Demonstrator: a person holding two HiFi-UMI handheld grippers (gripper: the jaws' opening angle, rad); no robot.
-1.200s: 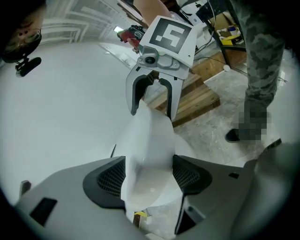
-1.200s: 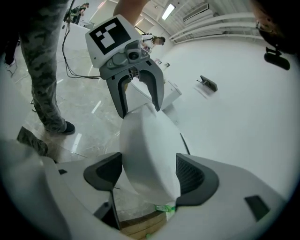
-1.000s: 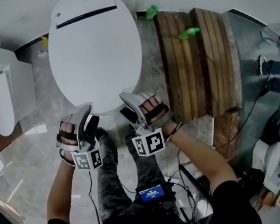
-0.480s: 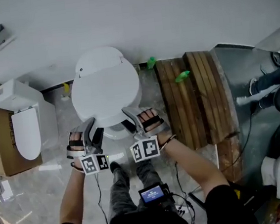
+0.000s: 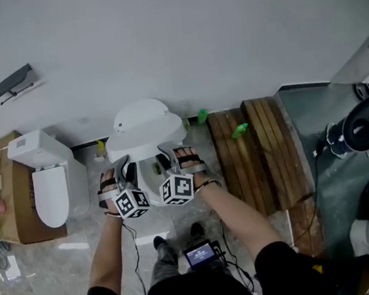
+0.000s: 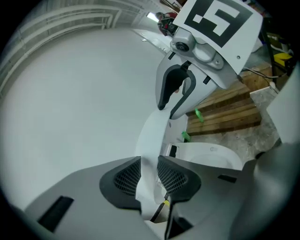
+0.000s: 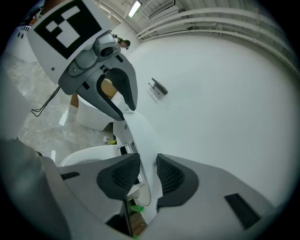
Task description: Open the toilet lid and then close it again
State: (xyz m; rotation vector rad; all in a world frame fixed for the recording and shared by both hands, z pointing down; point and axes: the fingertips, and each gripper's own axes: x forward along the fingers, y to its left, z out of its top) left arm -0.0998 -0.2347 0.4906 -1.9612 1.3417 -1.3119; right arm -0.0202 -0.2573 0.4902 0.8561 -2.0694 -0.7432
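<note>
The white toilet lid (image 5: 144,128) stands raised on edge above the seat (image 5: 150,172), tilted toward the wall. My left gripper (image 5: 122,167) and right gripper (image 5: 167,154) hold its front rim side by side. In the left gripper view the lid's thin edge (image 6: 152,138) runs between the dark pads of the left gripper (image 6: 149,176), which press on it. The right gripper view shows the same: the lid (image 7: 140,136) is pinched in the right gripper (image 7: 148,176). Both pairs of jaws have just been closing, with the lid rim between them. The open seat (image 6: 206,157) shows below.
A second white toilet (image 5: 47,181) stands at the left beside a cardboard box (image 5: 6,201). Wooden planks (image 5: 257,149) with green bottles (image 5: 240,130) lie to the right. The white wall (image 5: 193,44) with a small dark holder (image 5: 14,81) is right behind the lid.
The lid has gone from lying flat on the toilet to standing raised. Both grippers rose with it and closed on its front rim.
</note>
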